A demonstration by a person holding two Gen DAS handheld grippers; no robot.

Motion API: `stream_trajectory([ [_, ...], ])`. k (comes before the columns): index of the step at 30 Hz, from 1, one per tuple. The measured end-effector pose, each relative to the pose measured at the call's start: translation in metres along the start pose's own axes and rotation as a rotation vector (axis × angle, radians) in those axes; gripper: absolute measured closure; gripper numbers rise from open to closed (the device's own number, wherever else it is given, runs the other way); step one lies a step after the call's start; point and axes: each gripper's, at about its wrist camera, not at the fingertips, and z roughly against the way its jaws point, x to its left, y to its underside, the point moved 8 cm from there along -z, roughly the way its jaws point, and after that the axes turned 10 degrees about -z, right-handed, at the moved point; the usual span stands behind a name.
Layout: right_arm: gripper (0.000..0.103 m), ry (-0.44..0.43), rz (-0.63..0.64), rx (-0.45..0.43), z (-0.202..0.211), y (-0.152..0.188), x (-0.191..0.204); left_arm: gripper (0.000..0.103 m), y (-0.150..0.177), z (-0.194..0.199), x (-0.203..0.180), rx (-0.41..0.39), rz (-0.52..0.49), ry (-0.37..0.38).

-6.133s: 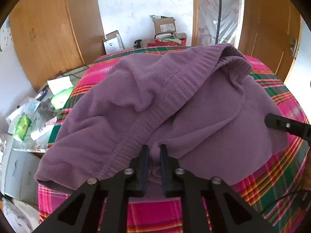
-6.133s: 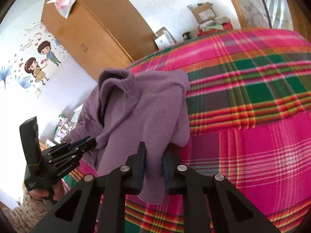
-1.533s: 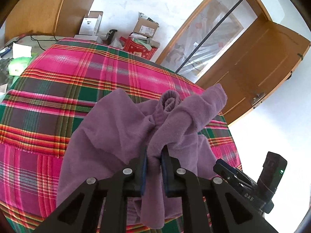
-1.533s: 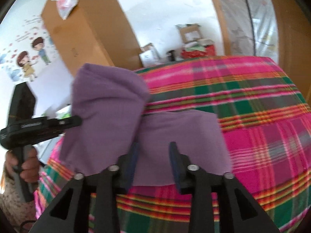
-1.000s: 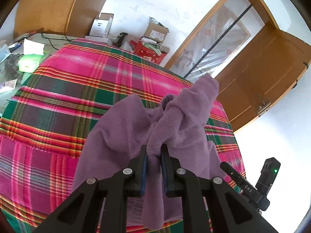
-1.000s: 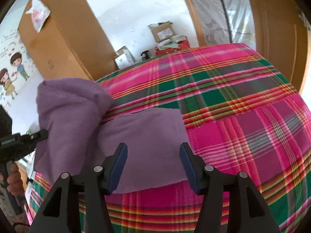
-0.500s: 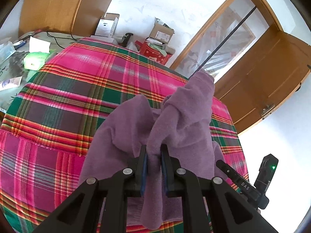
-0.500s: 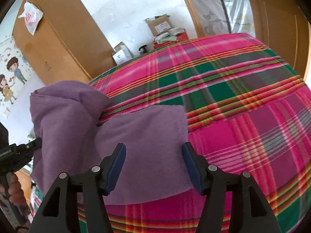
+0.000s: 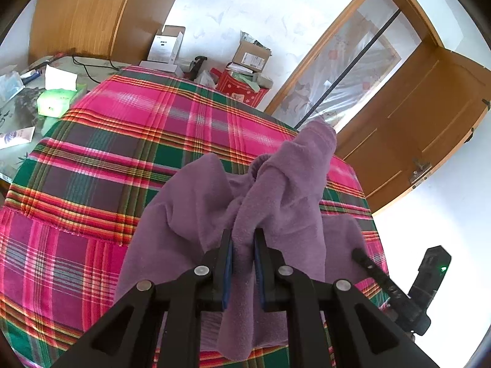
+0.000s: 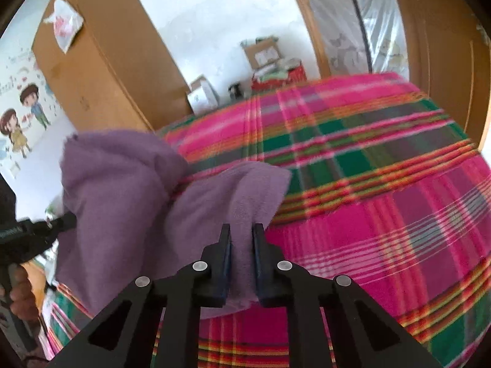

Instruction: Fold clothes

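Right tool (image 10: pixel 241 242) closing, seemingly gripping garment (image 10: pixel 190 208).

White walls (image 9: pixel 245 6), wooden wardrobe (image 10: pixel 101 70), open door (image 9: pixel 423 128)

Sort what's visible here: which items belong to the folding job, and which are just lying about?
Part of the job:
- purple fleece garment
- left gripper, shut on the garment
- right gripper, jaws closing on the garment's edge
- pink and green plaid bedspread, the work surface

Lying about:
- green tissue box
- white carton
- brown cardboard box
- red box
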Motion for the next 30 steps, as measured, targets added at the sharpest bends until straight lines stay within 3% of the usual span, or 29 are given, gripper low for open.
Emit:
stream_trajectory([
  [7,0.09,0.022,0.007,-0.094,0.04,-0.02,-0.011,0.09,0.002,-0.003,-0.021,0.008,-0.034,0.032],
  [16,0.09,0.169,-0.046,-0.211,0.085,-0.044,-0.055,0.09,0.007,-0.026,-0.063,0.06,-0.116,0.09],
  [21,0.09,0.242,-0.065,-0.236,0.094,-0.048,-0.075,0.085,0.009,-0.034,-0.079,0.095,-0.148,0.141],
  [23,0.09,0.256,-0.066,-0.228,0.092,-0.047,-0.081,0.077,0.01,-0.033,-0.078,0.107,-0.156,0.134],
  [30,0.084,0.287,-0.072,-0.163,0.073,-0.036,-0.092,0.069,0.006,-0.006,-0.05,0.065,-0.131,0.11],
])
